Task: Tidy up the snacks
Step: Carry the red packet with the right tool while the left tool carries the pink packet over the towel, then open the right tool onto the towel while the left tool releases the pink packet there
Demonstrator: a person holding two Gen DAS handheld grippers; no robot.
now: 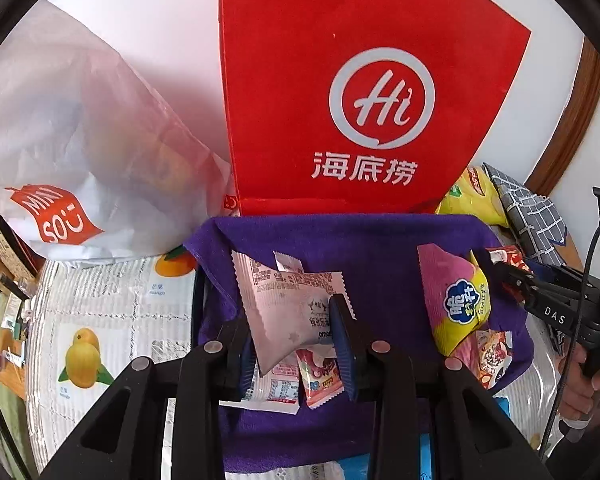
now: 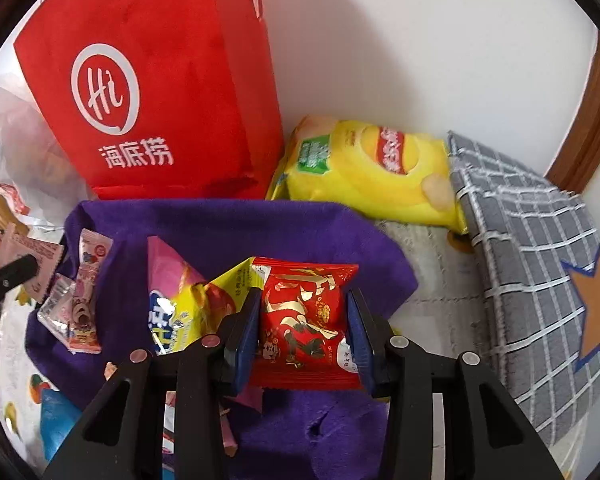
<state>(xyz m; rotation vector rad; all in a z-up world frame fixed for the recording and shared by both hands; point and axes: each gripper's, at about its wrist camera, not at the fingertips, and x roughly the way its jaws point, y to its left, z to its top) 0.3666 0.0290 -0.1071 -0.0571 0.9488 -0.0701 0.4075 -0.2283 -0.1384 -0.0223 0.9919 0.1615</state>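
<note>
Over the purple cloth (image 1: pixel 380 240), your left gripper (image 1: pixel 300 344) clamps a white packet (image 1: pixel 288 308), hiding smaller sachets beneath; your right gripper (image 2: pixel 304 332) pinches a red packet (image 2: pixel 304 320), print unreadable.

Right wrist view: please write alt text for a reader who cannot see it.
The right gripper clamps a red snack packet above a purple cloth strewn with small snacks. Behind stand a red bag and a yellow chip bag, beside a grey checked cushion.
</note>
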